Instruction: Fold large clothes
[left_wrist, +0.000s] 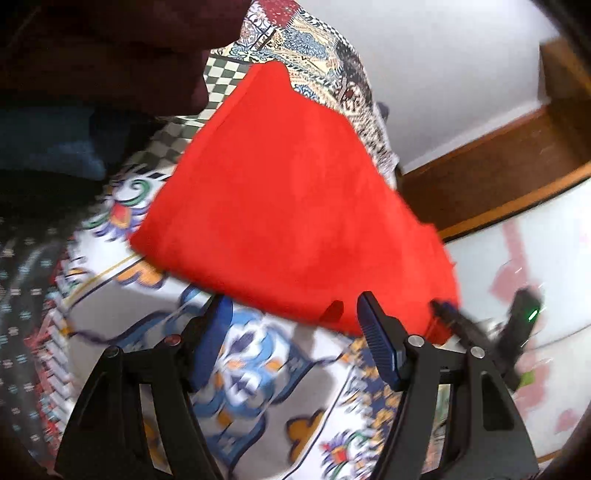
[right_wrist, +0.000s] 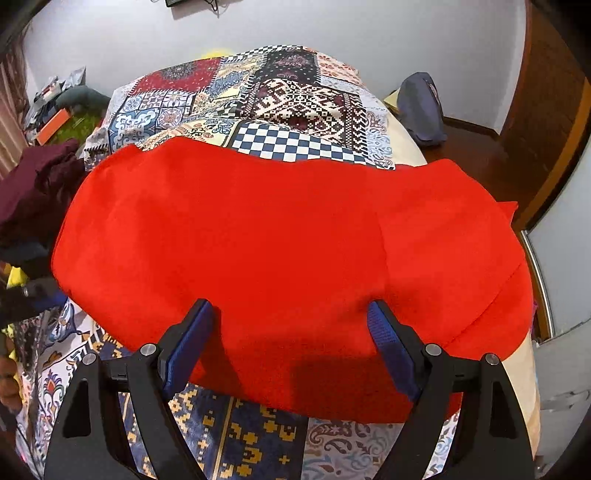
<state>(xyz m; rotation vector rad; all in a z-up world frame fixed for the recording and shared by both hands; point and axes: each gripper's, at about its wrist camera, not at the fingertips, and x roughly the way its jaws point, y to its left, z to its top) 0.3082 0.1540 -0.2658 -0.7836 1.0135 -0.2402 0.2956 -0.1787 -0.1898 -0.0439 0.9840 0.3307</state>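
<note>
No readable brand, label or writing appears in either view.

At the far left of the right wrist view, a heap of dark maroon clothing (right_wrist: 40, 184) lies at the edge of the bed, beside the red garment (right_wrist: 280, 240). The red garment lies spread flat across the patchwork bedspread (right_wrist: 295, 96).

Your left gripper (left_wrist: 291, 325) has its fingers (left_wrist: 210, 339) spread apart with nothing between them; they hang over the bedspread at the near edge of the red garment, and contact cannot be confirmed through the blur.

Your right gripper (right_wrist: 290, 332) has its fingers (right_wrist: 391, 350) spread wide over the near hem of the red garment. The pads are not pressed together on the cloth.

To the right of the bed, a grey-blue bag (right_wrist: 421, 110) sits on the dark wooden floor.
</note>
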